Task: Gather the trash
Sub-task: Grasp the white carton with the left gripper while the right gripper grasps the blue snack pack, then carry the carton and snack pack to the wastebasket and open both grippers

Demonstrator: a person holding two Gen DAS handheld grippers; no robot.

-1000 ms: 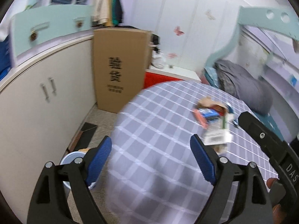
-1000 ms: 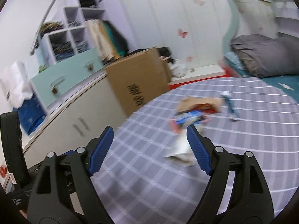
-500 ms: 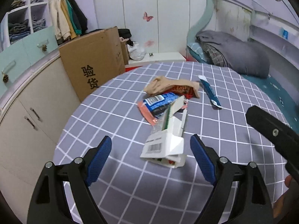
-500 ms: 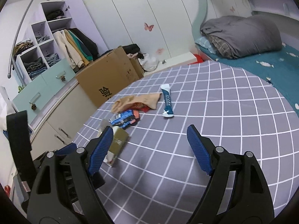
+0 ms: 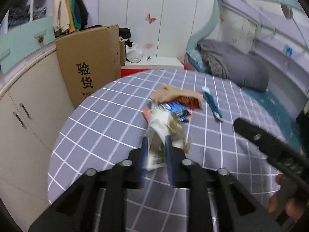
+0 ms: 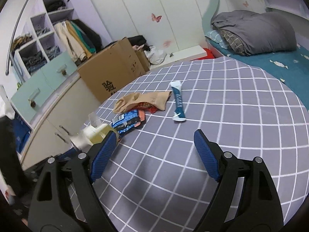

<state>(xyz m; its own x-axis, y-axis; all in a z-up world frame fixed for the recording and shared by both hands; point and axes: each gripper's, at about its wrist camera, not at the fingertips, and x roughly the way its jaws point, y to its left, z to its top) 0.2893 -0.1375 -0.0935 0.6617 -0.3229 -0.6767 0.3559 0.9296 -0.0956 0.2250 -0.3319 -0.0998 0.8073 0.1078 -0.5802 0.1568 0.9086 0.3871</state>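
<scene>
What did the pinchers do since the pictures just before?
The left gripper closed its fingers on the white plastic package, which lay free on the table half a second ago. The right gripper stayed open. The blue tube, tan stocking and blue snack wrapper lie where they were.

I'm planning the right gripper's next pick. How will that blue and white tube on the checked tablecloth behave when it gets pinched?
The blue and white tube looks flattened and mostly squeezed out, so it is probably light and would bend rather than stay stiff. Lying flat on the tablecloth, it seems unlikely to roll. Its glossy skin might slip, so the open right gripper should likely pinch across its width.
</scene>
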